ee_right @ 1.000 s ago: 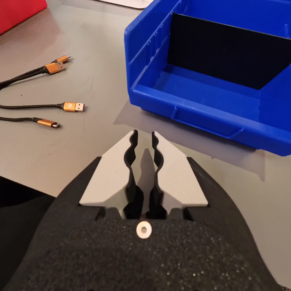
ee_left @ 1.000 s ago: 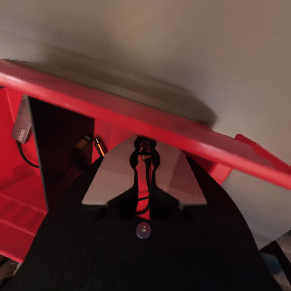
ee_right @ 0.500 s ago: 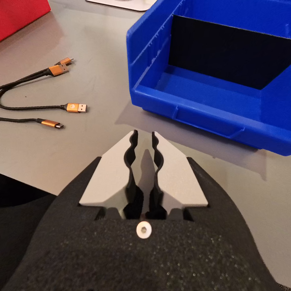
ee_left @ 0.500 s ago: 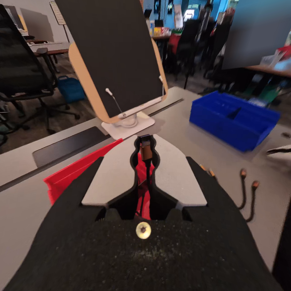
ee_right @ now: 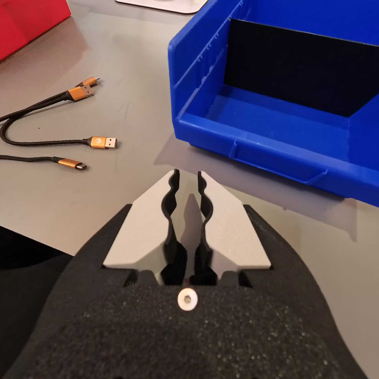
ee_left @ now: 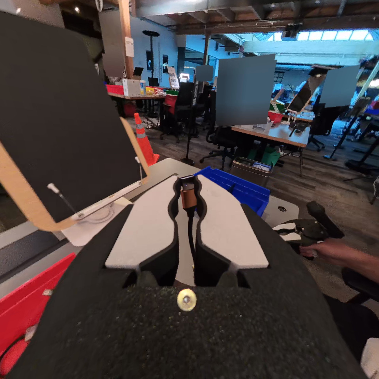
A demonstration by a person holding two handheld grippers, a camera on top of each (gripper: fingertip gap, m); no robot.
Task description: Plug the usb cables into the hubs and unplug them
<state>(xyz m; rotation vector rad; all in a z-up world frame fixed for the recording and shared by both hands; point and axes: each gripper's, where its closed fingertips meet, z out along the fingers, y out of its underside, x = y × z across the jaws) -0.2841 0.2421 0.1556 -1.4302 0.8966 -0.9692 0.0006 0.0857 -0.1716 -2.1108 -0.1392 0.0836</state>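
Observation:
My left gripper (ee_left: 187, 181) is shut on a USB cable plug (ee_left: 188, 198) with a copper-orange shell; its black cord hangs down between the fingers. It is held up above the table, over the red bin (ee_left: 22, 303). My right gripper (ee_right: 187, 174) is open a little and empty, low over the grey table in front of the blue bin (ee_right: 266, 139). Several orange-ended USB cables lie on the table to its left: one USB-A plug (ee_right: 103, 142), one thin plug (ee_right: 71, 163), and a pair farther back (ee_right: 81, 93). No hub shows now.
A tilted black panel on a white stand (ee_left: 61, 127) rises at the left. The blue bin (ee_left: 242, 188) sits behind my left fingertips. The other gripper and a hand (ee_left: 320, 244) are at the right. The table's front edge (ee_right: 37, 235) is near. Some 45 cm of space lies between my two pairs of fingers.
My left gripper has lifted out of the red bin with the cable plug in it and tipped up toward the room. The right gripper has crept slightly closer to the cables.

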